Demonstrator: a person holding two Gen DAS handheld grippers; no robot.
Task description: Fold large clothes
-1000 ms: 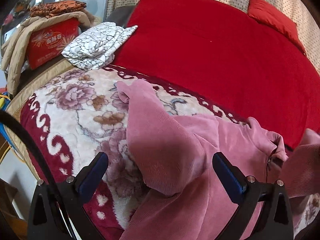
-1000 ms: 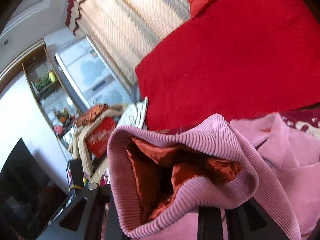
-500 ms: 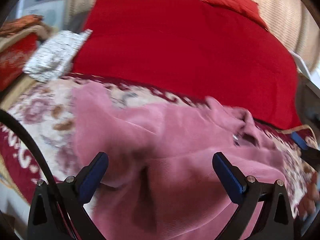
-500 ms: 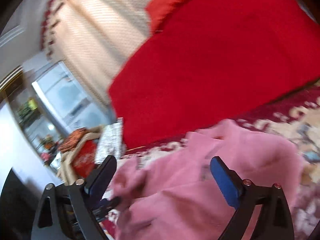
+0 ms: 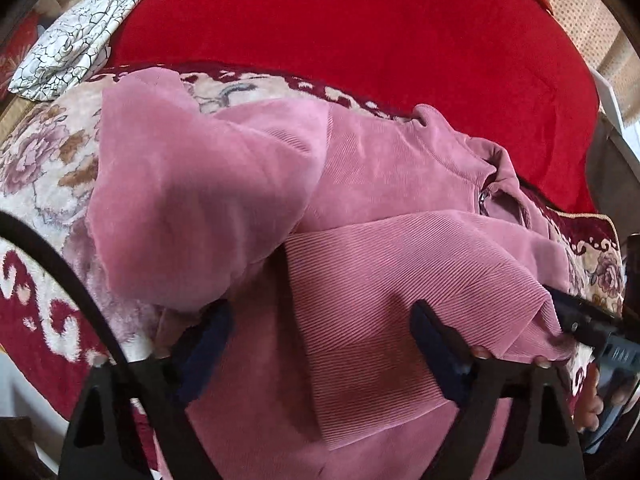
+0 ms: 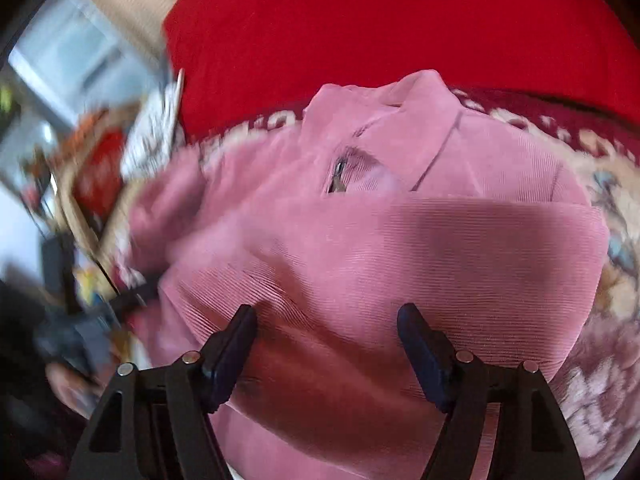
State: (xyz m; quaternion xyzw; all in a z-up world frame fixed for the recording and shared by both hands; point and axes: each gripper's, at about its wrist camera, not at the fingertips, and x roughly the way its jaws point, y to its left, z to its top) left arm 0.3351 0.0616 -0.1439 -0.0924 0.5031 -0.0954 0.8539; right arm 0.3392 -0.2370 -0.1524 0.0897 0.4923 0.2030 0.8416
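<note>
Between the spread fingers of the left gripper [image 5: 320, 344] and right gripper [image 6: 326, 344], whose jaws have just been closing and clamp nothing, lies the pink corduroy jacket [image 5: 380, 248]. It rests on the floral blanket [image 5: 44, 160], sleeves folded across its front, collar [image 6: 404, 120] pointing away toward the red cover [image 5: 360, 28].

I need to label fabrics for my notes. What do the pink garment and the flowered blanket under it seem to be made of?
The pink garment looks like fine-ribbed corduroy or velour: thin parallel ridges and a soft matte sheen. The flowered blanket looks like plush fleece, probably synthetic: fuzzy, tufted pile that blurs the pattern edges.
</note>
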